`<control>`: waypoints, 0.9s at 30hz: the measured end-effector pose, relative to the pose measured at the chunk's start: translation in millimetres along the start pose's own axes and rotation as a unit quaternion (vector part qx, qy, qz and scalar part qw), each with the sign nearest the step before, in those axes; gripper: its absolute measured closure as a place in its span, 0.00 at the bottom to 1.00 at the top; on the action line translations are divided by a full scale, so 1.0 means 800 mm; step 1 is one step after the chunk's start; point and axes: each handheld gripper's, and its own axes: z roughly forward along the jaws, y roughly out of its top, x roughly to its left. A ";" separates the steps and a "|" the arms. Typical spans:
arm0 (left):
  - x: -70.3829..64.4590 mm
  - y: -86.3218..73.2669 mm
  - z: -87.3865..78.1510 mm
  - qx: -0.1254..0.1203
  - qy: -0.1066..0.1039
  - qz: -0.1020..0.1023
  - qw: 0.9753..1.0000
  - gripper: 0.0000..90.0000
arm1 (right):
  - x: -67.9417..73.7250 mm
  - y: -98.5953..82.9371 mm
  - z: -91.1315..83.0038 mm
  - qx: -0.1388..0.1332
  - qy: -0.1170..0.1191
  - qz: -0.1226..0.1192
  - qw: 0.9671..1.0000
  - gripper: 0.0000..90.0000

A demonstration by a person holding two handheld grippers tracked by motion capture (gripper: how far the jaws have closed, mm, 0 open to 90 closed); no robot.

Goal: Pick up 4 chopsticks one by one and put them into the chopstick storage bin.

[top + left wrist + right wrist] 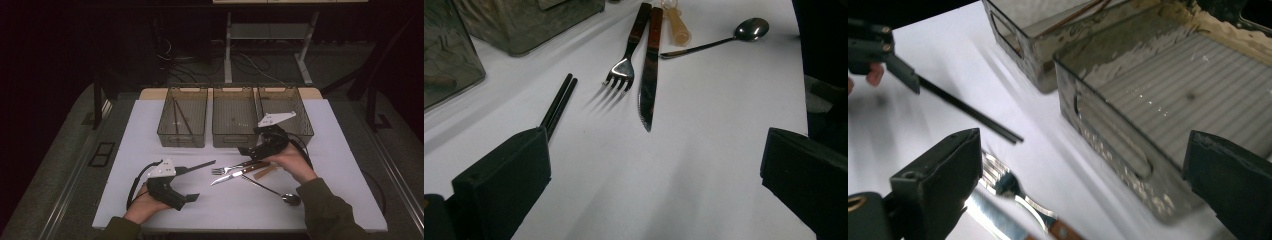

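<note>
My left hand-held gripper (192, 182) sits low at the near left of the white worktop (330, 150), jaws spread wide with nothing between them. A pair of black chopsticks (196, 166) lies just beside its far jaw; whether they touch, I cannot tell. Their long axis runs left to right, the free tips pointing right and slightly away from me, toward the fork (227, 169). The near ends are hidden behind the jaw in my left gripper view. Right of them, the fork and knife (239, 173) lie side by side, wooden handles toward my right hand-held gripper (252, 150), which hovers over those handles with jaws spread, holding nothing. A spoon (272, 191) lies nearer me. I can read no writing anywhere.
</note>
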 end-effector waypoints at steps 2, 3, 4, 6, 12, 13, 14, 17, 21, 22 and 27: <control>0.000 0.000 0.000 0.000 0.001 0.000 1.000 0.00 | 0.000 -0.011 -0.008 -0.003 -0.011 -0.004 1.000 0.03; 0.000 0.000 -0.001 0.002 0.001 0.002 1.000 0.00 | -0.001 -0.017 -0.012 -0.007 -0.015 -0.003 1.000 0.03; 0.000 0.000 -0.001 0.002 0.001 0.002 1.000 0.00 | -0.002 -0.023 -0.016 -0.009 -0.017 0.001 1.000 0.03; 0.000 0.000 -0.001 0.002 0.001 0.002 1.000 0.00 | -0.003 -0.035 -0.024 -0.010 -0.023 0.006 1.000 0.03; 0.002 0.000 -0.002 0.002 0.005 -0.001 1.000 0.00 | -0.004 -0.068 -0.050 -0.029 -0.045 0.021 0.998 0.03; 0.002 0.000 -0.002 0.002 0.005 0.000 1.000 0.00 | -0.003 -0.073 -0.055 -0.034 -0.047 0.022 0.998 0.03; 0.002 0.000 -0.002 0.000 0.006 0.000 1.000 0.00 | -0.003 -0.079 -0.059 -0.037 -0.048 0.025 0.998 0.03; 0.002 0.000 -0.002 0.002 0.007 -0.002 1.000 0.00 | 0.000 -0.094 -0.069 -0.041 -0.053 0.029 0.997 0.03; 0.002 0.000 -0.002 0.004 0.007 0.001 1.000 0.00 | 0.004 -0.113 -0.080 -0.044 -0.060 0.034 0.997 0.03; 0.002 0.000 -0.002 0.004 0.007 0.001 1.000 0.00 | 0.004 -0.118 -0.083 -0.046 -0.059 0.036 0.997 0.03; 0.002 0.000 -0.002 0.006 0.007 0.004 1.000 0.00 | 0.007 -0.137 -0.096 -0.049 -0.066 0.047 0.996 0.03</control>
